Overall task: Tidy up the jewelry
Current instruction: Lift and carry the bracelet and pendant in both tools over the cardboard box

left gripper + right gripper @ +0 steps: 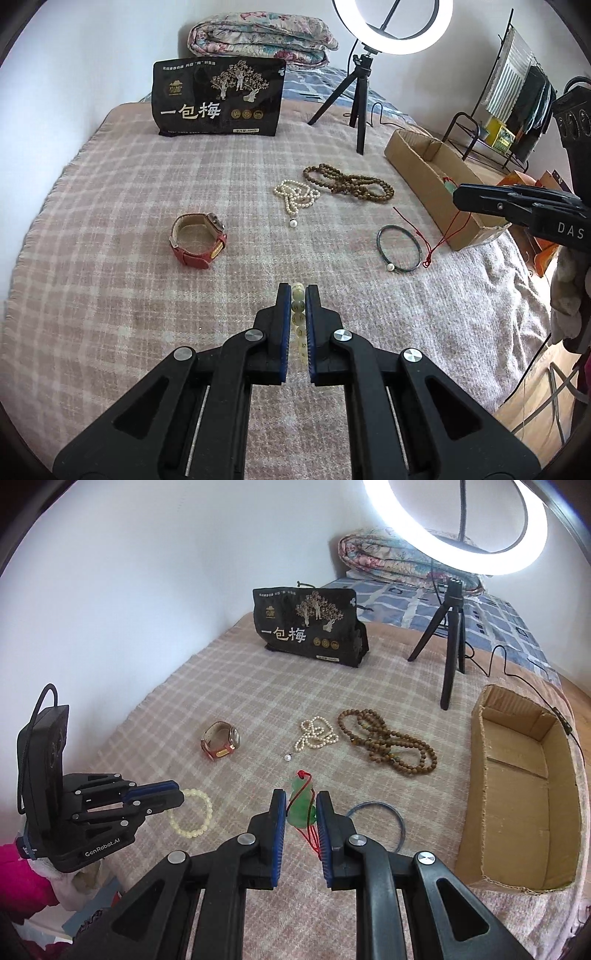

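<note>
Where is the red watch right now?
The red watch lies on the plaid blanket, left of the pearl necklace, ahead of the left gripper.

Pink-and-cream plaid on the blanket. Red strap, gold case on the watch. Cream-white on the pearl necklace; dull olive-brown on the wooden bead strand. Dark blue-green on the bangle, one white bead on it. Pale yellowish-green on the bead bracelet. Translucent green on the pendant, red on its cord. Plain tan on the cardboard box. Black with gold trees and white characters on the snack bag. Faded pink-and-teal floral on the rolled quilt, upper centre. Black with blue pads on both grippers.
</note>
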The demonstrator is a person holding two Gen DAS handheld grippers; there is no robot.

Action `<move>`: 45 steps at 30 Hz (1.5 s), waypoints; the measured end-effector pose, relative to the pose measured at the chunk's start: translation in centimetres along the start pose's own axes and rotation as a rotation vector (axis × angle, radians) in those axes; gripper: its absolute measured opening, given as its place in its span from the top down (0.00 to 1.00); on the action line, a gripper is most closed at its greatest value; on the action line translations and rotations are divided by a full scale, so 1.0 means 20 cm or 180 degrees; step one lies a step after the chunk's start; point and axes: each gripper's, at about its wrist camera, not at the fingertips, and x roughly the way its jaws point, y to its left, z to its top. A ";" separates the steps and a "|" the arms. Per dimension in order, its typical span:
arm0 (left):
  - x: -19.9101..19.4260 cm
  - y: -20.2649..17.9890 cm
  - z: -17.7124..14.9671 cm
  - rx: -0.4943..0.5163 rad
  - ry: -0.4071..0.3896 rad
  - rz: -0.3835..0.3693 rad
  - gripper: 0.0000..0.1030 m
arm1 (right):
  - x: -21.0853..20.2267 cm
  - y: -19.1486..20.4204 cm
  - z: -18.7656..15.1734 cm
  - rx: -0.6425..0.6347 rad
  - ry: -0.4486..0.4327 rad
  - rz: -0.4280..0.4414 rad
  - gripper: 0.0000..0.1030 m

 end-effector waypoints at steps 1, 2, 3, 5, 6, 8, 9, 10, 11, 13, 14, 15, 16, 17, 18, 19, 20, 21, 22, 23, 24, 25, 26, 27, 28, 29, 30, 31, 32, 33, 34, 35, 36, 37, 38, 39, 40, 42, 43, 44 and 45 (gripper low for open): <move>-0.01 -0.01 0.01 0.0018 -0.0011 -0.0010 0.95 | -0.03 -0.02 0.00 0.0016 -0.0027 -0.0017 0.85; -0.01 -0.03 0.02 0.0040 -0.0025 -0.0023 0.95 | -0.05 -0.04 0.00 0.0030 -0.0051 -0.0039 0.85; -0.02 -0.06 0.03 0.0068 -0.0042 -0.0035 0.95 | -0.08 -0.06 0.00 0.0041 -0.0071 -0.0060 0.85; -0.03 -0.09 0.06 0.0110 -0.0070 -0.0066 0.95 | -0.12 -0.10 -0.01 0.0061 -0.0105 -0.0105 0.85; -0.04 -0.12 0.07 0.0134 -0.0086 -0.0090 0.95 | -0.15 -0.13 -0.01 0.0073 -0.0120 -0.0129 0.85; -0.04 -0.15 0.10 0.0171 -0.0108 -0.0126 0.95 | -0.19 -0.17 -0.01 0.0097 -0.0147 -0.0187 0.85; -0.04 -0.18 0.12 0.0193 -0.0121 -0.0144 0.95 | -0.21 -0.20 -0.02 0.0108 -0.0159 -0.0218 0.85; -0.04 -0.21 0.14 0.0224 -0.0133 -0.0162 0.95 | -0.23 -0.23 -0.02 0.0124 -0.0171 -0.0249 0.85; -0.03 -0.23 0.15 0.0251 -0.0144 -0.0174 0.95 | -0.24 -0.25 -0.03 0.0147 -0.0185 -0.0277 0.85; -0.03 -0.28 0.18 0.0304 -0.0164 -0.0206 0.95 | -0.28 -0.31 -0.03 0.0203 -0.0205 -0.0328 0.85; -0.02 -0.30 0.20 0.0325 -0.0173 -0.0222 0.95 | -0.29 -0.34 -0.04 0.0226 -0.0214 -0.0354 0.85; -0.02 -0.33 0.21 0.0343 -0.0182 -0.0236 0.95 | -0.31 -0.37 -0.04 0.0247 -0.0223 -0.0385 0.85; -0.01 -0.35 0.23 0.0359 -0.0191 -0.0251 0.95 | -0.32 -0.40 -0.04 0.0268 -0.0228 -0.0416 0.85; -0.01 -0.37 0.25 0.0377 -0.0198 -0.0266 0.95 | -0.33 -0.43 -0.05 0.0285 -0.0232 -0.0447 0.85; 0.00 -0.40 0.27 0.0403 -0.0204 -0.0284 0.95 | -0.34 -0.45 -0.05 0.0298 -0.0236 -0.0474 0.85; 0.01 -0.42 0.28 0.0426 -0.0208 -0.0297 0.95 | -0.35 -0.48 -0.05 0.0315 -0.0240 -0.0501 0.85; 0.02 -0.45 0.30 0.0450 -0.0218 -0.0310 0.95 | -0.36 -0.51 -0.05 0.0331 -0.0244 -0.0526 0.85; 0.03 -0.48 0.32 0.0478 -0.0231 -0.0330 0.95 | -0.36 -0.54 -0.05 0.0344 -0.0248 -0.0551 0.85; 0.03 -0.50 0.34 0.0500 -0.0238 -0.0345 0.95 | -0.37 -0.56 -0.05 0.0357 -0.0254 -0.0582 0.85; 0.05 -0.53 0.36 0.0525 -0.0248 -0.0362 0.95 | -0.38 -0.59 -0.05 0.0370 -0.0257 -0.0611 0.85; 0.06 -0.56 0.37 0.0544 -0.0255 -0.0382 0.95 | -0.39 -0.62 -0.05 0.0380 -0.0260 -0.0636 0.85; 0.07 -0.58 0.39 0.0555 -0.0259 -0.0400 0.95 | -0.39 -0.64 -0.05 0.0396 -0.0266 -0.0660 0.85; 0.09 -0.61 0.41 0.0562 -0.0267 -0.0422 0.95 | -0.39 -0.67 -0.05 0.0413 -0.0272 -0.0680 0.85; 0.11 -0.64 0.42 0.0572 -0.0273 -0.0438 0.95 | -0.40 -0.70 -0.05 0.0431 -0.0279 -0.0701 0.85; 0.12 -0.67 0.43 0.0585 -0.0273 -0.0455 0.95 | -0.40 -0.73 -0.05 0.0453 -0.0286 -0.0717 0.85; 0.14 -0.71 0.44 0.0609 -0.0269 -0.0480 0.95 | -0.40 -0.75 -0.05 0.0476 -0.0290 -0.0736 0.85; 0.16 -0.74 0.46 0.0633 -0.0269 -0.0499 0.95 | -0.40 -0.78 -0.06 0.0494 -0.0293 -0.0755 0.85; 0.17 -0.77 0.47 0.0653 -0.0272 -0.0519 0.95 | -0.40 -0.81 -0.06 0.0512 -0.0295 -0.0777 0.85; 0.19 -0.80 0.48 0.0667 -0.0273 -0.0543 0.95 | -0.40 -0.84 -0.06 0.0534 -0.0295 -0.0794 0.85; 0.20 -0.84 0.49 0.0680 -0.0279 -0.0574 0.95 | -0.39 -0.87 -0.06 0.0553 -0.0295 -0.0807 0.85; 0.21 -0.87 0.50 0.0690 -0.0291 -0.0597 0.95 | -0.39 -0.89 -0.06 0.0568 -0.0294 -0.0821 0.85; 0.23 -0.90 0.52 0.0701 -0.0299 -0.0617 0.95 | -0.39 -0.91 -0.06 0.0582 -0.0292 -0.0836 0.85; 0.24 -0.93 0.53 0.0710 -0.0307 -0.0640 0.95 | -0.38 -0.93 -0.06 0.0592 -0.0288 -0.0848 0.85; 0.25 -0.96 0.54 0.0718 -0.0317 -0.0663 0.95 | -0.37 -0.95 -0.06 0.0600 -0.0284 -0.0865 0.85; 0.27 -0.99 0.55 0.0731 -0.0320 -0.0681 0.95 | -0.36 -0.97 -0.06 0.0607 -0.0278 -0.0879 0.85; 0.28 -1.01 0.56 0.0740 -0.0319 -0.0691 0.95 | -0.36 -0.99 -0.06 0.0618 -0.0272 -0.0888 0.85; 0.30 -1.03 0.57 0.0743 -0.0315 -0.0701 0.95 | -0.35 -1.00 -0.06 0.0628 -0.0264 -0.0900 0.85; 0.34 -1.07 0.58 0.0744 -0.0295 -0.0733 0.95 | -0.34 -1.04 -0.06 0.0650 -0.0245 -0.0924 0.85; 0.36 -1.09 0.59 0.0745 -0.0281 -0.0746 0.95 | -0.33 -1.05 -0.06 0.0665 -0.0237 -0.0928 0.85; 0.38 -1.10 0.59 0.0746 -0.0263 -0.0758 0.95 | -0.32 -1.07 -0.06 0.0677 -0.0227 -0.0931 0.85; 0.40 -1.12 0.59 0.0742 -0.0241 -0.0774 0.95 | -0.31 -1.08 -0.07 0.0684 -0.0214 -0.0942 0.85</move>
